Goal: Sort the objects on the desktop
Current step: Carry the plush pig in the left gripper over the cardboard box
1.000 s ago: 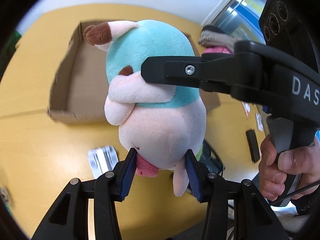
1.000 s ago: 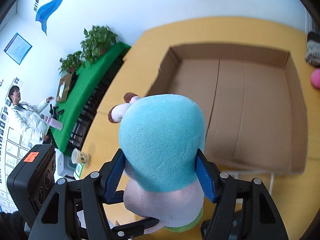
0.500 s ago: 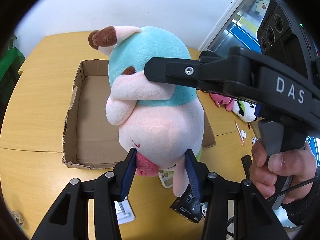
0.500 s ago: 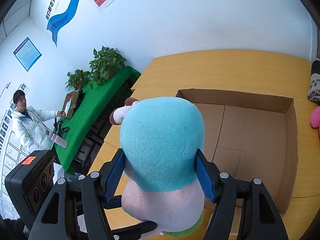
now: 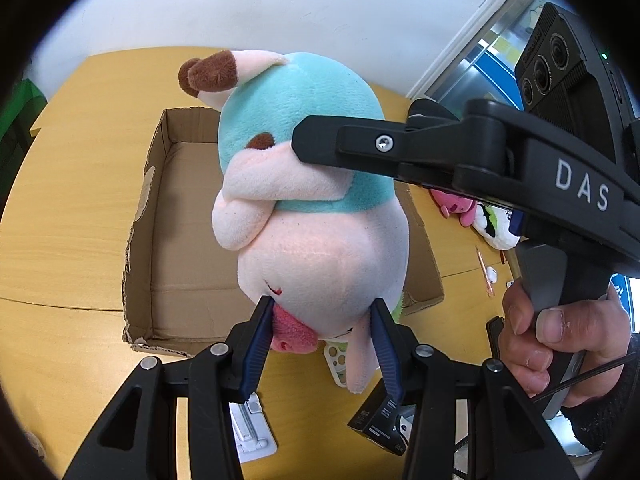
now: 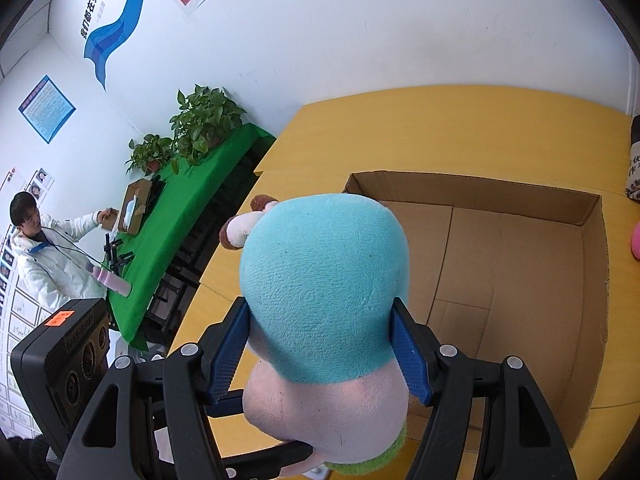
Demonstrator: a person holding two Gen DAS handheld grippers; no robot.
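Observation:
A plush toy (image 5: pixel 316 216) with a teal head, pink body and brown-tipped ear hangs in the air above the yellow table. My left gripper (image 5: pixel 320 340) is shut on its lower pink body. My right gripper (image 6: pixel 320 356) is shut on its teal head (image 6: pixel 324 280); its black finger (image 5: pixel 360 148) crosses the left wrist view. An open cardboard box (image 5: pixel 176 240) lies on the table beneath and beyond the toy; it also shows in the right wrist view (image 6: pixel 520 280), and the part of its floor that shows is bare.
Other plush toys (image 5: pixel 476 216) lie right of the box. A white blister pack (image 5: pixel 252 436), a small black box (image 5: pixel 380 424), a white palette-like item (image 5: pixel 338 364) and pens (image 5: pixel 484 272) lie on the near table. A green-covered table (image 6: pixel 192 232) and a person (image 6: pixel 48 256) are at far left.
Both grippers have lifted the plush toy higher and tilted back; the box now looks smaller and farther below. Both grips are unchanged.

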